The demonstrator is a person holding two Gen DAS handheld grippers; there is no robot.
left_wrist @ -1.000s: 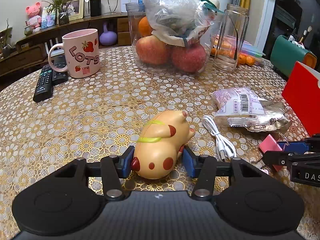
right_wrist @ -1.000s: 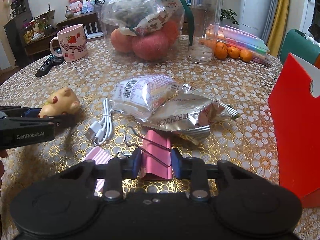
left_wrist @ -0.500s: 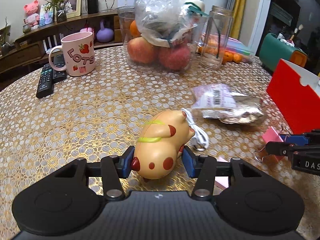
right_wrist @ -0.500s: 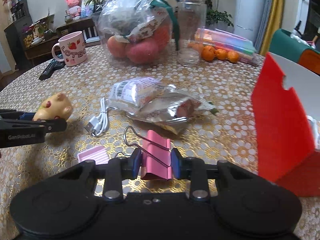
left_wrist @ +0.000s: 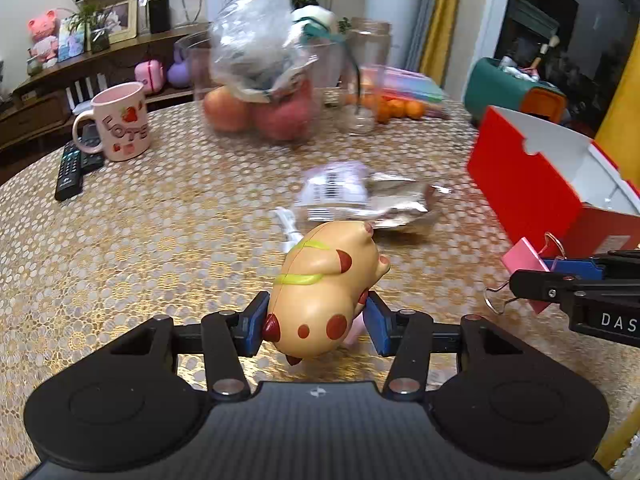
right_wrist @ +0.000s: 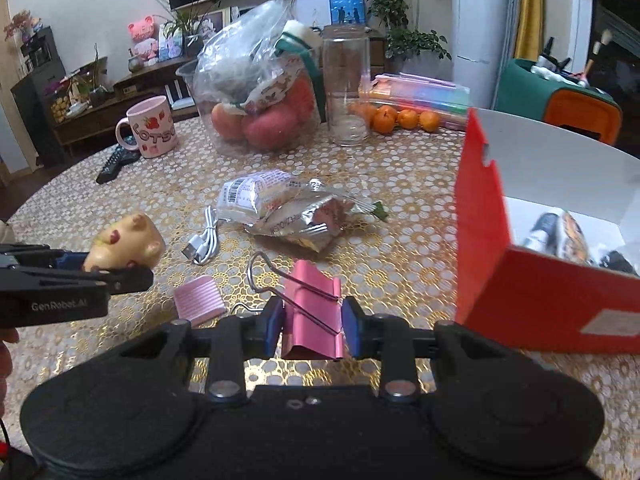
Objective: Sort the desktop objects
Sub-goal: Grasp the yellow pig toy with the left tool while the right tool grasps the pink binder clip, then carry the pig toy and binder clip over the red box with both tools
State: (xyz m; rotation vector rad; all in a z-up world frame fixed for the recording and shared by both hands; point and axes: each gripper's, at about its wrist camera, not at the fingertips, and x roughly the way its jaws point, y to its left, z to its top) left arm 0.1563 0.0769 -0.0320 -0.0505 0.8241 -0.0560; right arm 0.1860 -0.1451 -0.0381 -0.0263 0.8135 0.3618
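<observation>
Both tools have lifted off the table, the left tool (left_wrist: 316, 322) carrying the toy pig (left_wrist: 322, 300), the right tool (right_wrist: 311, 326) the pink binder clip (right_wrist: 312, 320).

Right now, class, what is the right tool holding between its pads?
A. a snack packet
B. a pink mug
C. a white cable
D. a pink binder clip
D: the right tool is closed on the pink binder clip, whose wire handles stick out ahead of the pads.

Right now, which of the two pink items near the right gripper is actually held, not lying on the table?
The pink binder clip, clamped between the right gripper pads with its wire handles sticking out. The ribbed pink pad lies flat on the tablecloth beside it, untouched.
</observation>
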